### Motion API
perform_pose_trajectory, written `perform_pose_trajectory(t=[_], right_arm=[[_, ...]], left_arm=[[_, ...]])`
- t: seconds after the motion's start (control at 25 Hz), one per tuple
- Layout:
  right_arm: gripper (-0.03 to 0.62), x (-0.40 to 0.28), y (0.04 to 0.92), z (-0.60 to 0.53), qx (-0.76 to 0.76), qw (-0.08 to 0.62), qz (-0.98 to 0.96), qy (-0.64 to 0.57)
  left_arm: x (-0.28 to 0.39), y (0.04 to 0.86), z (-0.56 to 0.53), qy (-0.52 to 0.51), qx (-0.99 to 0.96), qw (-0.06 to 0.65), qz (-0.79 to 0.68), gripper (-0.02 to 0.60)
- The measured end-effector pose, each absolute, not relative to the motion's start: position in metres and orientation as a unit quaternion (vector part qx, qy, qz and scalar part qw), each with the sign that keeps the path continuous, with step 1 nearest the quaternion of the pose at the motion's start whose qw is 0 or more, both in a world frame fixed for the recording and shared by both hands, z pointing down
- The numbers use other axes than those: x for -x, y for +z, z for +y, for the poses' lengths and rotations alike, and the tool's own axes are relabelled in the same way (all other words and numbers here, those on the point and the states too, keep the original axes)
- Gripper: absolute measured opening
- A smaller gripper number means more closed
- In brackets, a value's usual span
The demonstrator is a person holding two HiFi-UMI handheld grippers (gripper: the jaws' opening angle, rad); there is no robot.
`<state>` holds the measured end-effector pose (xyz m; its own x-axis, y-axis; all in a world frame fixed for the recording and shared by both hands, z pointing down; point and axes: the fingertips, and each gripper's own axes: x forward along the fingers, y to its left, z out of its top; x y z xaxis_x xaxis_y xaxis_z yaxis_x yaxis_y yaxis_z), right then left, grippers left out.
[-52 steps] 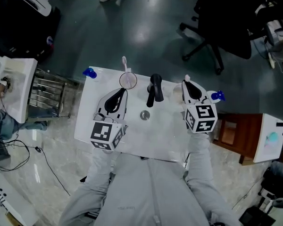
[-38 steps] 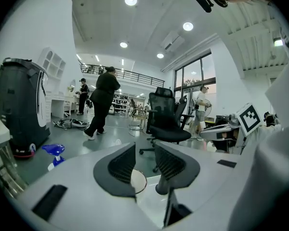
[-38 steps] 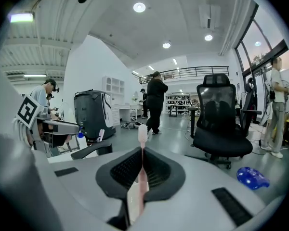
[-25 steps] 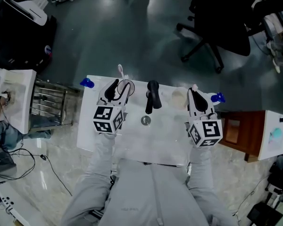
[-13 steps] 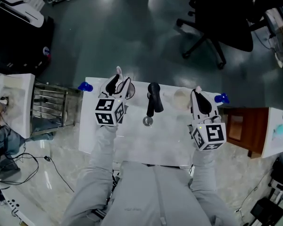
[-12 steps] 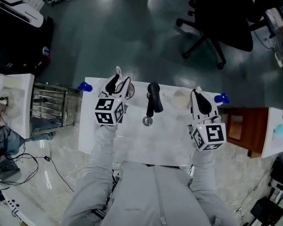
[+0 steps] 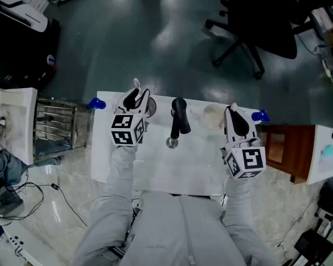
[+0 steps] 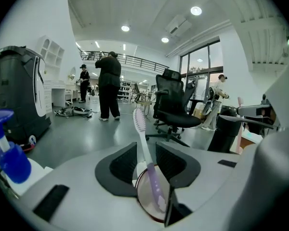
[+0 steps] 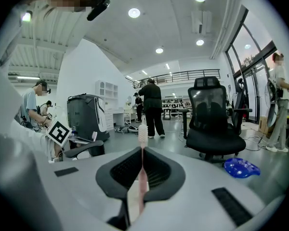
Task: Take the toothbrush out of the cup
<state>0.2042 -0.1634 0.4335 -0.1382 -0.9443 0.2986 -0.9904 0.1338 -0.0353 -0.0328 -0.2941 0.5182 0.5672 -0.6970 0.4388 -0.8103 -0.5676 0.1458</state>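
A white and purple toothbrush [image 8: 139, 121] stands tilted in a clear cup [image 8: 143, 207] at the back left of the white washbasin [image 7: 155, 165]. My left gripper [image 8: 145, 150] straddles its handle just above the cup rim. Its jaws have just been closing, with the handle between them and a gap still on each side. From the head view, that gripper [image 7: 137, 96] covers most of the cup [image 7: 150, 107], and the brush head [image 7: 136, 83] pokes out beyond it. My right gripper [image 9: 142, 158] is shut on a pink toothbrush [image 9: 142, 129] and hovers at the basin's right [image 7: 233, 114].
A black tap [image 7: 179, 114] rises at the basin's back middle, with the drain [image 7: 171, 142] in front of it. A second cup [image 7: 212, 116] sits left of my right gripper. Blue bottles [image 7: 95, 103] [image 7: 260, 116] stand at both back corners. An office chair [image 7: 255, 21] is beyond.
My left gripper moved forward onto the cup and lowered around the toothbrush, and its jaws narrowed. My right gripper stayed put with its pink toothbrush.
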Motion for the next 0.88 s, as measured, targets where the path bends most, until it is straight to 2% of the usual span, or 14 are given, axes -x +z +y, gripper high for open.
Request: perform_pose_trajectory(t=[0.24, 0.88], right_arm=[[0.028, -0.204, 0.434, -0.163, -0.649, 0.107, -0.745, 0.113], [0.028, -0.198, 0.419, -0.159, -0.649, 0.098, -0.749, 0.098]], left_arm=[[0.036, 0.516, -0.295, 0.167, -0.869, 0.163, -0.437, 0.092], [0.042, 0.494, -0.289, 0.146, -0.874, 0.148, -0.440, 0.060]])
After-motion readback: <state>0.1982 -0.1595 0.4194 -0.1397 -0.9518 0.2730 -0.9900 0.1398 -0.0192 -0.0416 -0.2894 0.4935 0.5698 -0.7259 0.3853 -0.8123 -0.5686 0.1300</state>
